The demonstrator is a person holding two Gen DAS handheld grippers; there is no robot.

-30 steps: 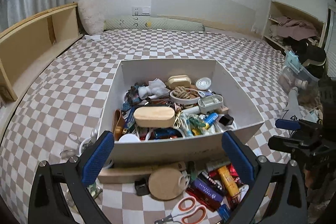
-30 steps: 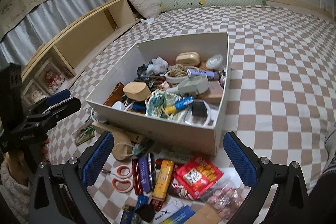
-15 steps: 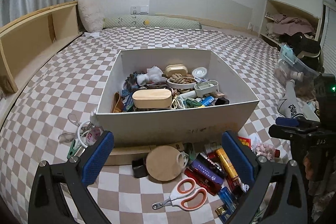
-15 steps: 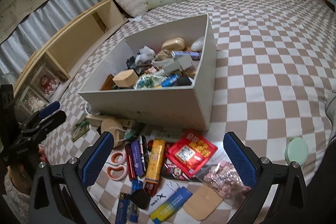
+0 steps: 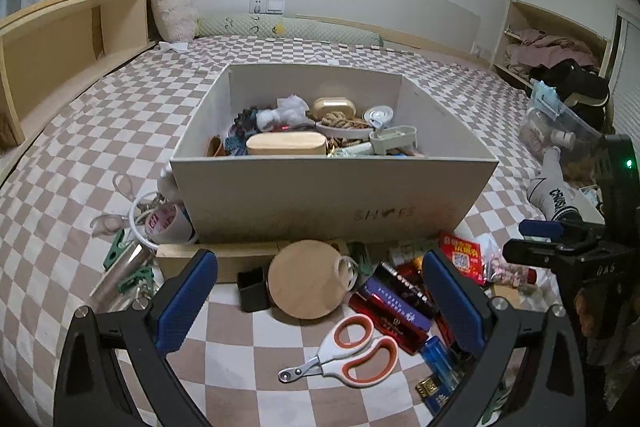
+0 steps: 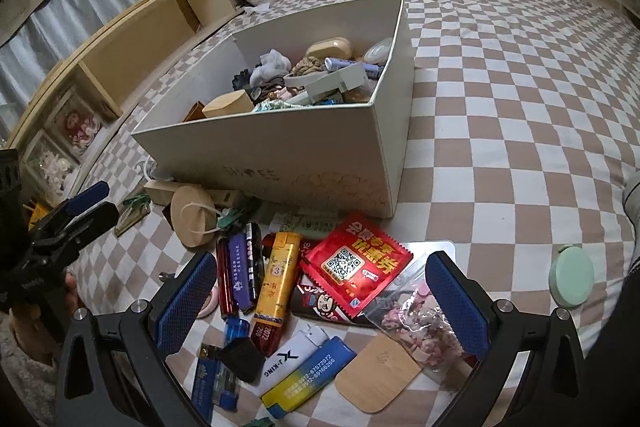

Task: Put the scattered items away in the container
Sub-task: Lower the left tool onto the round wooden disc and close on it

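Both grippers spread wide, empty. Left gripper (image 5: 320, 303) over the wooden disc (image 5: 306, 279), dead ahead between its fingers; scissors (image 5: 352, 349) nearer still, long axis slanting across the gap. Right gripper (image 6: 320, 299) above the yellow pack (image 6: 276, 279), lengthwise along its reach. Box (image 5: 332, 195) just beyond both. Likely disc first, by the left.

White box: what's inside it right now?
The white box is already cluttered: a wooden oval case, a coil of rope, a round tin, white cloth, and a blue-capped tube. The near wall and top layer hide whatever lies lower.
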